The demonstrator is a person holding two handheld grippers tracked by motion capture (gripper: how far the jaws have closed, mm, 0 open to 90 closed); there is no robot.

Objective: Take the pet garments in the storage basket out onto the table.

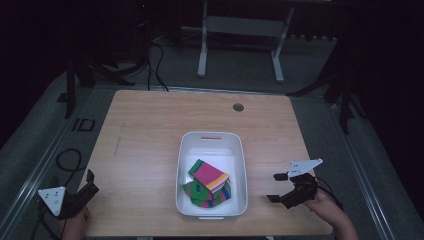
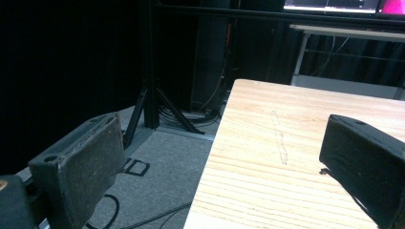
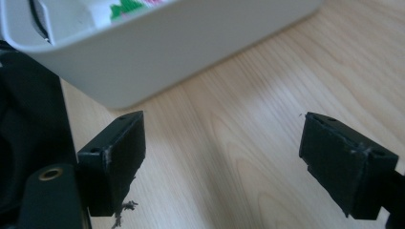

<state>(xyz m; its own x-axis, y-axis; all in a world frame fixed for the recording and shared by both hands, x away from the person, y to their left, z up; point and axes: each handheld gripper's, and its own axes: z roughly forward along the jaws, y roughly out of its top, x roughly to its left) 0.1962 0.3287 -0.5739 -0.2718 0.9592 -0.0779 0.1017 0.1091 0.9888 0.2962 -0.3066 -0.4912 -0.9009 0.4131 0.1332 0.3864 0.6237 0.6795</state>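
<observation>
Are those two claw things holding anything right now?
No, nothing is held. The left gripper and the right gripper both stand open over bare table, and the colourful cloths lie in the white bin.

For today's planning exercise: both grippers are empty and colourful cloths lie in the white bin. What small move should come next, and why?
Probably ease the right gripper left over the white bin toward the pink striped cloth: its jaws stand open and empty beside the bin, nearer than the left gripper at the table's corner.

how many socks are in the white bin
2 that can be told apart. A pink striped sock lies on top, and a green patterned sock sits under it at the near end of the white bin. More may be hidden underneath.
</observation>
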